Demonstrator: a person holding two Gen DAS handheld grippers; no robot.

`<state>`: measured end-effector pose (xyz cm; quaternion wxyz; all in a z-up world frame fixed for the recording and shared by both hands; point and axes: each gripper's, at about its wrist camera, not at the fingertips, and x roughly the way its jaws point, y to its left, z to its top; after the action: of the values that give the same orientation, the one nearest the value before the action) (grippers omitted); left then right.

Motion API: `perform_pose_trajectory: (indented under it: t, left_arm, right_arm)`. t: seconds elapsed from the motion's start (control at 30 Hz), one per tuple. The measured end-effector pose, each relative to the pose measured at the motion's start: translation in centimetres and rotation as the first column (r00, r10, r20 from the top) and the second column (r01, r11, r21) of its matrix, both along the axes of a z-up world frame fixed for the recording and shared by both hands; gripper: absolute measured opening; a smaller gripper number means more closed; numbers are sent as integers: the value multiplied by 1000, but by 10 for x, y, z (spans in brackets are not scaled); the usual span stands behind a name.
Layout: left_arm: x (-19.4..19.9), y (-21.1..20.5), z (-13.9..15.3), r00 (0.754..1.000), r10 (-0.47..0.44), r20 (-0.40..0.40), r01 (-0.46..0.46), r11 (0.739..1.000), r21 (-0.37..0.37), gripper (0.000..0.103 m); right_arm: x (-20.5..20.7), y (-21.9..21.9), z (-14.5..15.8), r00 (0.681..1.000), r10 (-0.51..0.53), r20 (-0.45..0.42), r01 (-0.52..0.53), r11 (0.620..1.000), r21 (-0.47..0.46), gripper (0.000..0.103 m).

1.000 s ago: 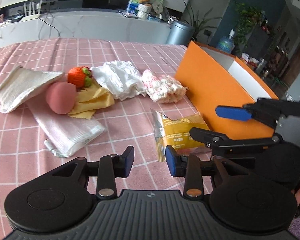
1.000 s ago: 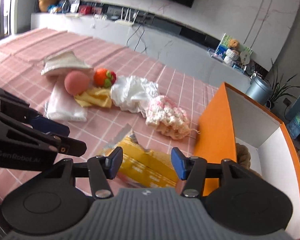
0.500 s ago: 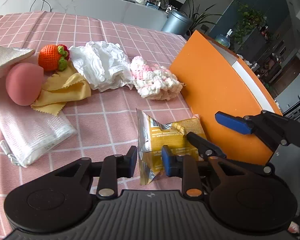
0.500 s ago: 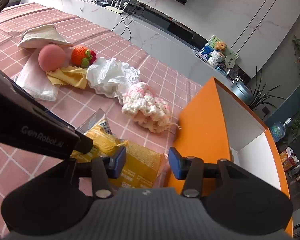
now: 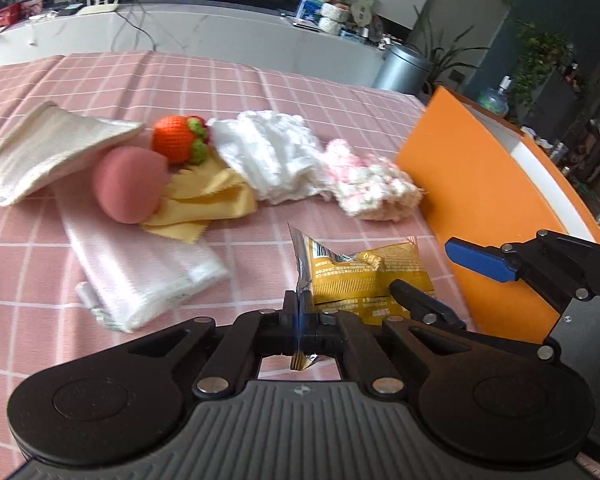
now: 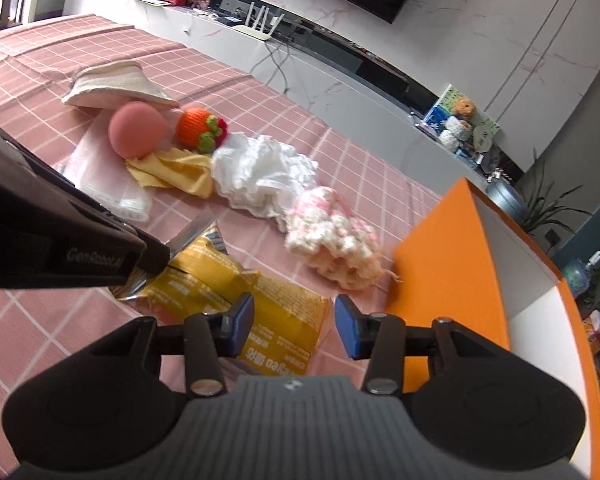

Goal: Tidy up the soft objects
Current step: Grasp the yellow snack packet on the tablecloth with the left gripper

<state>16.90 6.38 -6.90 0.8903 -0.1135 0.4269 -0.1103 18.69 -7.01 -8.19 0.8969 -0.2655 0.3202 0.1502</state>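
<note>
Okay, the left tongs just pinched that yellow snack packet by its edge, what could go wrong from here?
1. The left tongs hold only the crimped end of the yellow snack packet, so it may slip or tear when lifted.
2. The right tongs are open beside its other end; pulling from both sides could burst it.
3. Swinging it toward the orange box could snag the pink-and-white knit piece.

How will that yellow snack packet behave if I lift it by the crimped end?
The yellow snack packet, pinched at its crimped end by the left gripper, looks puffy and probably light. Its glossy film may slip, and the free end, under the open right gripper, will likely sag.
</note>
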Motion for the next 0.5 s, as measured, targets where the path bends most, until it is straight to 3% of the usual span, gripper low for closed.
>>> perform_pose_trajectory:
  t: [0.1, 0.23, 0.5]
  left_arm:
    - [0, 13, 3, 1000, 27, 0, -27, 998, 49, 0]
    - [4, 28, 8, 998, 58, -7, -57, 993, 102, 0]
    - [-10, 33, 8, 991, 128, -29, -124, 986, 109, 0]
  right_arm:
    - [5, 4, 2, 999, 18, -37, -17, 999, 40, 45]
    - [20, 3, 3, 999, -44, -27, 45, 998, 32, 45]
    - [15, -3, -10, 990, -86, -109, 90, 996, 28, 45]
